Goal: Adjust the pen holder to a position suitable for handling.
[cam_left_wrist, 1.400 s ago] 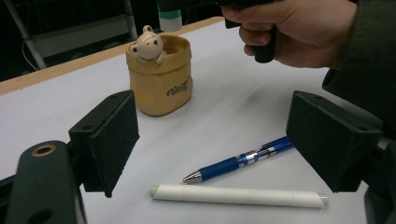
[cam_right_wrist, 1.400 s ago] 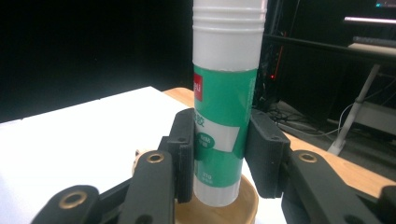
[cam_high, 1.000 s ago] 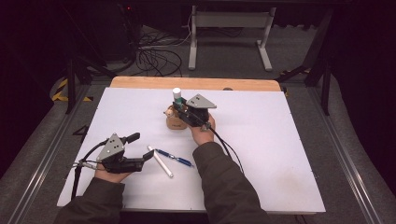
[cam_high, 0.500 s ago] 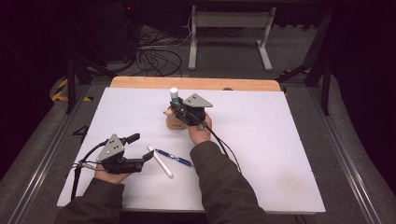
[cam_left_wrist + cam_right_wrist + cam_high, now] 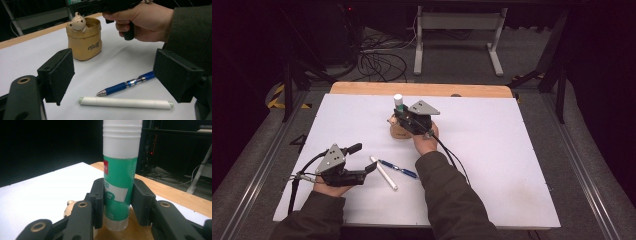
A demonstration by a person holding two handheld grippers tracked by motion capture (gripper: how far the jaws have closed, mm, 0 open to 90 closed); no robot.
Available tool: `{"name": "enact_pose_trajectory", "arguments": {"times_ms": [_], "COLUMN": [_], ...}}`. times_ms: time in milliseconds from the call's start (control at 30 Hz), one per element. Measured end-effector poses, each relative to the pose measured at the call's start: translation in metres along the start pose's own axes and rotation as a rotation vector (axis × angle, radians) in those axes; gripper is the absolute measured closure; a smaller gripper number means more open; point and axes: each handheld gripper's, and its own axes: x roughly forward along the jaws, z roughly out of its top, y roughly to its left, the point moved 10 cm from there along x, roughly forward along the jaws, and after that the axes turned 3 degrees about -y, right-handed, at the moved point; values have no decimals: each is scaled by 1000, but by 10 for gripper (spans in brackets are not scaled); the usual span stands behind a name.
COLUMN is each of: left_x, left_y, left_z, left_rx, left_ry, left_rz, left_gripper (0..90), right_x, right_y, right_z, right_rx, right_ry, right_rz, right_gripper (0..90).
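Note:
My right gripper [image 5: 117, 205] is shut on a green and white glue stick [image 5: 120, 172], held upright above a tan bear-shaped holder [image 5: 75, 211]. In the high view the glue stick [image 5: 398, 101] stands over the holder [image 5: 398, 131] at the table's middle back, with my right gripper [image 5: 401, 116] around it. My left gripper [image 5: 363, 159] rests open at the front left. Its jaws stand wide with nothing between them. Just beyond them lie a white marker [image 5: 125, 102] and a blue pen [image 5: 126, 84]; the holder [image 5: 85, 40] stands farther back.
The white table mat [image 5: 512, 150] has free room on its right half. A wooden strip [image 5: 422, 90] runs along the far edge. Cables and a metal stand [image 5: 457, 30] lie on the floor behind the table.

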Motion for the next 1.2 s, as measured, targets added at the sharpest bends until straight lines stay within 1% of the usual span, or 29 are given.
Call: {"name": "enact_pose_trajectory", "arguments": {"times_ms": [100,200,333,400,467,533,600,700,833,967,1067,1200], "left_x": [0,0,0,0,1,1,1,1,1,0,0,0], "left_y": [0,-1,-1,-1,-2,-2,-2,-2,-2,-2,-1,-1], "left_z": [0,0,0,0,-1,-1,-1,-1,-1,-1,-2,-2], "left_rx": [1,-3,-3,-2,-4,-2,-2,-1,-3,-4,-6,-4], "left_ry": [0,0,0,0,1,1,2,2,3,1,2,1], "left_rz": [-1,-2,-2,-3,-3,-5,-4,-4,-4,-3,-2,1], "left_gripper": [181,181,181,181,182,182,182,182,182,182,181,181], "right_x": [0,0,0,0,-1,-1,-1,-1,-2,-4,-8,-17], "right_y": [0,0,0,0,1,2,0,-1,0,-2,-2,1], "right_z": [0,0,0,1,4,4,3,-1,1,1,1,2], "right_rx": [10,19,20,21,32,21,28,24,29,35,28,-13], "right_ry": [-1,1,1,-9,-22,-20,-11,5,1,8,30,64], "right_rz": [4,-2,0,5,16,10,8,7,12,5,6,20], "right_gripper": [653,643,645,653,663,668,663,655,643,614,579,532]}}
